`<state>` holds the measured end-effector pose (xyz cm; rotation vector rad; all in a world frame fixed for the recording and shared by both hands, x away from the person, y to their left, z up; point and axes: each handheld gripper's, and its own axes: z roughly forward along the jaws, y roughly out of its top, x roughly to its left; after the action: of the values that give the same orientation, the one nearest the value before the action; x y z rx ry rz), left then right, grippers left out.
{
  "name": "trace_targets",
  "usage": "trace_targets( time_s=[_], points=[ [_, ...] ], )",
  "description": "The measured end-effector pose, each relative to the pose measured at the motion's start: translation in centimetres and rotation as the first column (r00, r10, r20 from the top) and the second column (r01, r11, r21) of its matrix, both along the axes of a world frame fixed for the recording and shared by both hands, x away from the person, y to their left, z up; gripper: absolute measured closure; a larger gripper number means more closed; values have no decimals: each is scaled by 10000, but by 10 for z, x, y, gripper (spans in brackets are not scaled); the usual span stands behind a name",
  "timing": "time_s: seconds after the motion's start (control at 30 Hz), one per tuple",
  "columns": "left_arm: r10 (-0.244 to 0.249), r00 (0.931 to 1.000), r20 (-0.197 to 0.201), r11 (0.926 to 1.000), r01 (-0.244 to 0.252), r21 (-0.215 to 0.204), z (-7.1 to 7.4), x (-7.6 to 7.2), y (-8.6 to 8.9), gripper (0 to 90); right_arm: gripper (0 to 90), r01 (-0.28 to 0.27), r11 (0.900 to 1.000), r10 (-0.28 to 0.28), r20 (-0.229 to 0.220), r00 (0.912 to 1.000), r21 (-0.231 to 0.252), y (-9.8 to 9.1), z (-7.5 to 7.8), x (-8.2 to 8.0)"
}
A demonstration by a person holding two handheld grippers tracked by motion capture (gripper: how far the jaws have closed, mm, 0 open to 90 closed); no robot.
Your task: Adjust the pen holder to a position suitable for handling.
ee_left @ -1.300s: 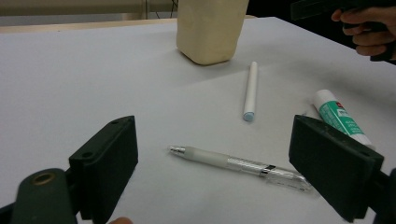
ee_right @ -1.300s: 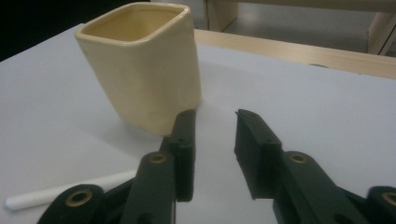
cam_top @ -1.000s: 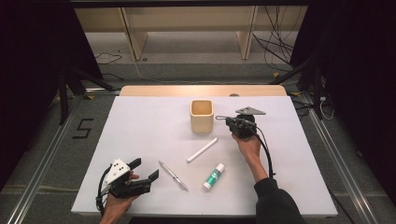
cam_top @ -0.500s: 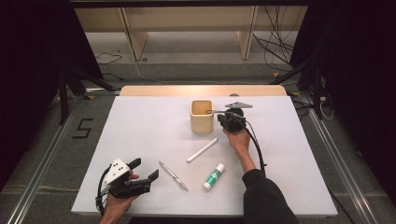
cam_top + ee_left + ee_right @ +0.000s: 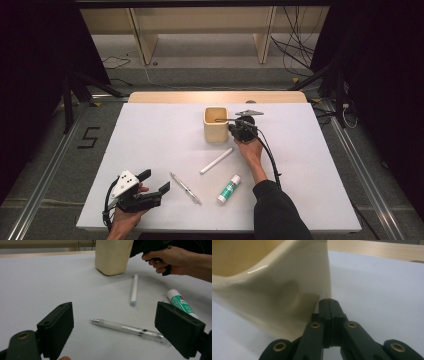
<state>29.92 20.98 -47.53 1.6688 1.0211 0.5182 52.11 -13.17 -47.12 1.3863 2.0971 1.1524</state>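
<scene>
The right gripper [image 5: 235, 127] sits at the right side of the cream square cup [image 5: 216, 124], near the far middle of the white bench [image 5: 150, 140]. Its fingers [image 5: 329, 315] are pressed fully together with nothing between them, tips just beside the cup's wall. The left gripper [image 5: 152, 185] rests at the near left, fingers [image 5: 56, 327] wide apart and empty. Between the two lie a clear pen [image 5: 185, 188], a white marker [image 5: 216, 161] and a glue stick [image 5: 229, 188].
</scene>
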Motion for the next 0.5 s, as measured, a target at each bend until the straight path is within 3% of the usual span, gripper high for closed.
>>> trace_targets(
  time_s=[0.5],
  points=[
    [-60,10000,10,10000,60,45,0,1,-1,155,900,35,9999,-38,-214,9998,-146,19,-2,0]
  ],
)
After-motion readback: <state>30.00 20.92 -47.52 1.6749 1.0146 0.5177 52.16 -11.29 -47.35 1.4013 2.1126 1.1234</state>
